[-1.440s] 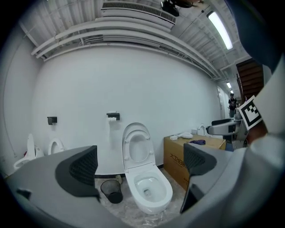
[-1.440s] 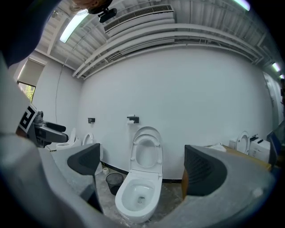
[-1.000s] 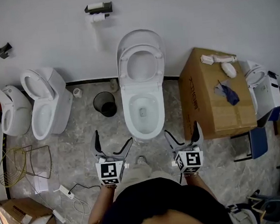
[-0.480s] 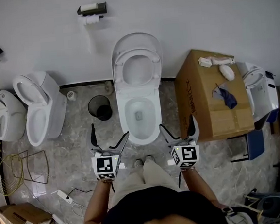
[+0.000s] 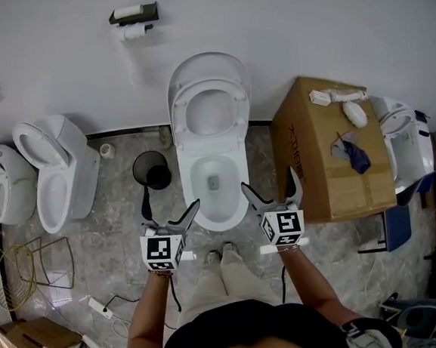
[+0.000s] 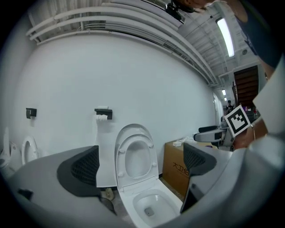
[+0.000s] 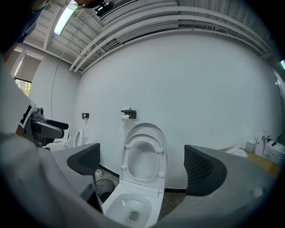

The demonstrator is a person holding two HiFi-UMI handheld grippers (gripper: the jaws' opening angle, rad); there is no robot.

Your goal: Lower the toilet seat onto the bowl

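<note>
A white toilet stands against the wall with its bowl (image 5: 215, 189) open. Its seat (image 5: 209, 111) and lid are both raised upright against the wall, the seat ring (image 6: 134, 161) in front of the lid, also plain in the right gripper view as the seat (image 7: 144, 161). My left gripper (image 5: 166, 213) is open, just left of the bowl's front rim. To the right of that rim my right gripper (image 5: 272, 193) is open too. Neither touches the toilet, and nothing is between the jaws.
A large cardboard box (image 5: 330, 152) stands right of the toilet with small items on top. A black waste bin (image 5: 152, 170) sits left of the bowl. Two more toilets (image 5: 55, 176) stand at the left. A paper holder (image 5: 133, 18) hangs on the wall.
Both grippers have moved forward toward the bowl, and the view has shifted closer to the toilet. The seat stays upright.
</note>
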